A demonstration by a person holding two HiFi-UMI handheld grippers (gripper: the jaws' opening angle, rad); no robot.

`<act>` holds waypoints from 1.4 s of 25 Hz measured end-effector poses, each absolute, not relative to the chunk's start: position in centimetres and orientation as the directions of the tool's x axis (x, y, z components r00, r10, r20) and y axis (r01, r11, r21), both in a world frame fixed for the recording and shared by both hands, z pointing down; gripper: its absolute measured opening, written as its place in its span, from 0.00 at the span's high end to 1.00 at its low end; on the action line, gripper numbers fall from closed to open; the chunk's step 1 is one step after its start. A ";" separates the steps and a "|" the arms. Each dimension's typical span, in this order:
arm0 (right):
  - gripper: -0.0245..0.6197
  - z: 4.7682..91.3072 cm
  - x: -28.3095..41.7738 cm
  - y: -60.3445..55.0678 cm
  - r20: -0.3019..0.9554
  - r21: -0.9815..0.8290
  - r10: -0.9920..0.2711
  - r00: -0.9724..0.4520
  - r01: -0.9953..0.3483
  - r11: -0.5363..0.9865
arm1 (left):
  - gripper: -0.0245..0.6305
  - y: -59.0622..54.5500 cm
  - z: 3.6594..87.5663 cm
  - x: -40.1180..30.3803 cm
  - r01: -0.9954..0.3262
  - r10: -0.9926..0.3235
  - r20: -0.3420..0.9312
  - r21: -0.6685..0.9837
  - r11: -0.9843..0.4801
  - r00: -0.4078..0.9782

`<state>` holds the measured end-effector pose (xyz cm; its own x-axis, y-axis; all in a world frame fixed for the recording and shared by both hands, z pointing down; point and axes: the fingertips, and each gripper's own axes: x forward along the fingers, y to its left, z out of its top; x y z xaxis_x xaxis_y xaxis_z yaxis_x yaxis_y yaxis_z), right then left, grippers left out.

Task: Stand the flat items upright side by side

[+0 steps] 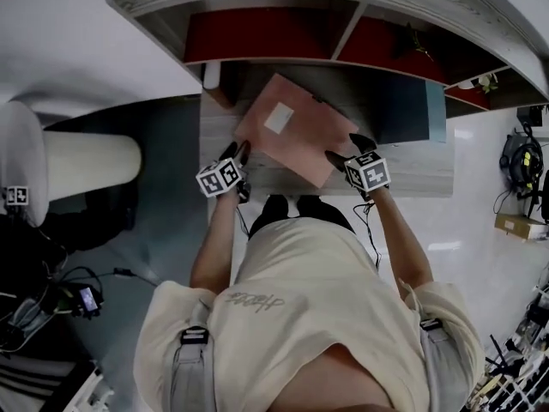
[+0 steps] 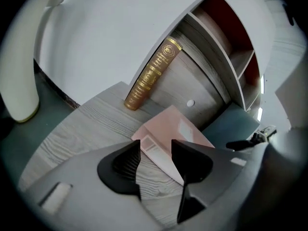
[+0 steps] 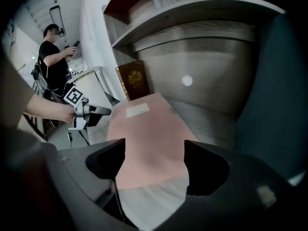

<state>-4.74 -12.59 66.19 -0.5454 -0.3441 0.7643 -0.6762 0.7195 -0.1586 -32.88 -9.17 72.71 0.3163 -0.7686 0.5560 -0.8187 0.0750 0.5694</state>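
Note:
A pink flat book with a white label lies askew on the grey wooden shelf board. My left gripper is at its left corner, open; in the left gripper view the corner lies between the spread jaws, untouched. My right gripper is at the book's near right edge, open wide, with the pink cover under the gap. A brown book with gold print stands leaning against the back left wall.
A dark teal flat item is at the right of the board. Red-backed compartments run above it. A white cylinder lies to the left. A person stands further off. Cables and gear litter the floor.

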 end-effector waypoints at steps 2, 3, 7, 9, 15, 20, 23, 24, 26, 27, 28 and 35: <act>0.36 65.6 -5.7 -15.1 0.758 -0.131 -0.347 -0.552 -0.650 0.748 | 0.61 -8.4 72.7 -31.2 -0.799 -0.760 0.550 0.598 0.068 0.347; 0.35 65.6 -6.2 -16.1 0.761 -0.125 -0.336 -0.554 -0.635 0.763 | 0.60 -8.1 72.5 -30.4 -0.792 -0.754 0.547 0.608 0.059 0.364; 0.34 66.6 -8.7 -19.0 0.791 -0.145 -0.235 -0.565 -0.546 0.825 | 0.54 -7.7 72.1 -27.3 -0.764 -0.735 0.531 0.644 0.027 0.422; 0.34 67.7 -9.5 -20.1 0.817 -0.147 -0.186 -0.546 -0.508 0.849 | 0.53 -7.6 72.2 -26.0 -0.753 -0.723 0.532 0.657 0.024 0.441; 0.30 70.6 -10.9 -23.1 0.857 -0.185 -0.088 -0.508 -0.463 0.867 | 0.52 -7.4 73.2 -23.8 -0.714 -0.698 0.553 0.695 0.085 0.455; 0.28 72.5 -12.3 -22.5 0.850 -0.336 0.107 -0.517 -0.373 0.865 | 0.52 -7.9 74.1 -23.7 -0.696 -0.691 0.574 0.704 0.141 0.440; 0.25 73.3 -12.8 -21.9 0.853 -0.366 0.168 -0.495 -0.335 0.868 | 0.50 -7.9 74.5 -23.5 -0.684 -0.681 0.579 0.713 0.155 0.450; 0.25 73.6 -13.0 -21.9 0.854 -0.371 0.180 -0.488 -0.329 0.868 | 0.49 -8.0 74.6 -23.6 -0.678 -0.679 0.579 0.717 0.161 0.451; 0.23 74.0 -13.3 -22.0 0.851 -0.388 0.200 -0.485 -0.325 0.862 | 0.47 -8.3 74.9 -23.8 -0.668 -0.678 0.579 0.724 0.171 0.453; 0.23 74.1 -13.3 -22.2 0.848 -0.394 0.205 -0.488 -0.324 0.860 | 0.47 -8.6 74.9 -23.8 -0.664 -0.677 0.578 0.728 0.174 0.456; 0.23 74.1 -13.2 -22.2 0.845 -0.397 0.205 -0.493 -0.322 0.859 | 0.46 -8.7 74.9 -23.7 -0.659 -0.676 0.578 0.731 0.178 0.458; 0.27 73.7 -12.7 -20.6 0.829 -0.418 0.194 -0.525 -0.349 0.839 | 0.48 -8.1 74.4 -24.2 -0.689 -0.653 0.598 0.707 0.157 0.465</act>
<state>-12.69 -20.63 73.66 -0.5245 0.1943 0.8289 -0.3492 0.8388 -0.4176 -24.16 -8.06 74.43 0.4651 -0.6525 0.5983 -0.6892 0.1572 0.7073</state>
